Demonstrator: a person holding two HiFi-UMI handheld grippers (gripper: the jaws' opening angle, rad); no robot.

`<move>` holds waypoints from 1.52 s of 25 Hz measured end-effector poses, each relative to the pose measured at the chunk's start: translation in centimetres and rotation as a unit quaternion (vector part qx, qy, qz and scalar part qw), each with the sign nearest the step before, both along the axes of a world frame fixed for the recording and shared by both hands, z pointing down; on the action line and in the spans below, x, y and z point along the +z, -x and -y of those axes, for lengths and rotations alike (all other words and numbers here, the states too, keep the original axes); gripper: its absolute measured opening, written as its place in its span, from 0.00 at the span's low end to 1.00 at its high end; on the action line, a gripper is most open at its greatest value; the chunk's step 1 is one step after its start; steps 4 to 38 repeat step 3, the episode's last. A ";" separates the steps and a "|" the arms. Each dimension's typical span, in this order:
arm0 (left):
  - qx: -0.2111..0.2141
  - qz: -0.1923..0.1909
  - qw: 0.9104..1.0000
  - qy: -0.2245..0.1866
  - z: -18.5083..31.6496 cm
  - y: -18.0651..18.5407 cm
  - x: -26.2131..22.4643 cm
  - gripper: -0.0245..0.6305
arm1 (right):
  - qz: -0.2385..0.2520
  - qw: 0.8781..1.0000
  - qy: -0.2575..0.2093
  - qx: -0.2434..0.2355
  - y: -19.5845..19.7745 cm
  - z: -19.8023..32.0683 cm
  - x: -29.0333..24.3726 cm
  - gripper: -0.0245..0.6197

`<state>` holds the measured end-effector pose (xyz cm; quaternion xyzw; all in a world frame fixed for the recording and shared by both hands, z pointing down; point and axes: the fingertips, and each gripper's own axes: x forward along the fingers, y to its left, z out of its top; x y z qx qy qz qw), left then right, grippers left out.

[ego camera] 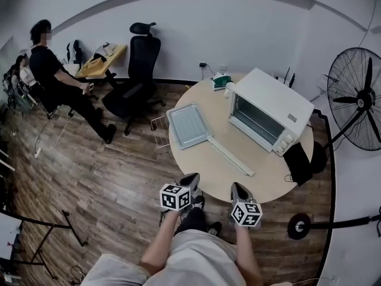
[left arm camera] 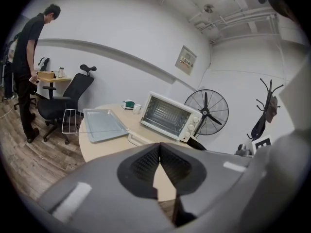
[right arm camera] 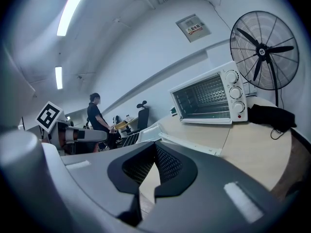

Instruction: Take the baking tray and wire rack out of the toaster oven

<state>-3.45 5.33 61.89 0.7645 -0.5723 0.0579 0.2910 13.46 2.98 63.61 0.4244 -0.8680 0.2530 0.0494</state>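
Note:
The white toaster oven (ego camera: 269,113) (left arm camera: 168,115) (right arm camera: 210,99) stands at the back right of the round table (ego camera: 220,171), its glass front facing the table's middle. Left of it the grey baking tray (ego camera: 188,126) (left arm camera: 102,123) lies flat on the tabletop. The wire rack (ego camera: 158,131) (left arm camera: 72,121) sticks out past the table's left edge beside the tray. My left gripper (ego camera: 191,178) (left arm camera: 159,145) and right gripper (ego camera: 239,187) (right arm camera: 155,145) hover side by side at the near edge, both shut and empty, well short of the oven.
A long white strip (ego camera: 230,155) lies across the table's middle. A black pouch (ego camera: 297,163) sits by the right edge and a small green box (ego camera: 221,82) at the back. A standing fan (ego camera: 355,100), an office chair (ego camera: 138,70) and a person (ego camera: 59,76) surround the table.

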 end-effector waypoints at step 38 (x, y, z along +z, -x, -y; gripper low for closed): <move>0.002 0.001 1.000 0.000 -0.2 -0.1 0.0 0.12 | -0.001 1.000 -0.003 -0.002 0.1 -0.2 0.0 0.04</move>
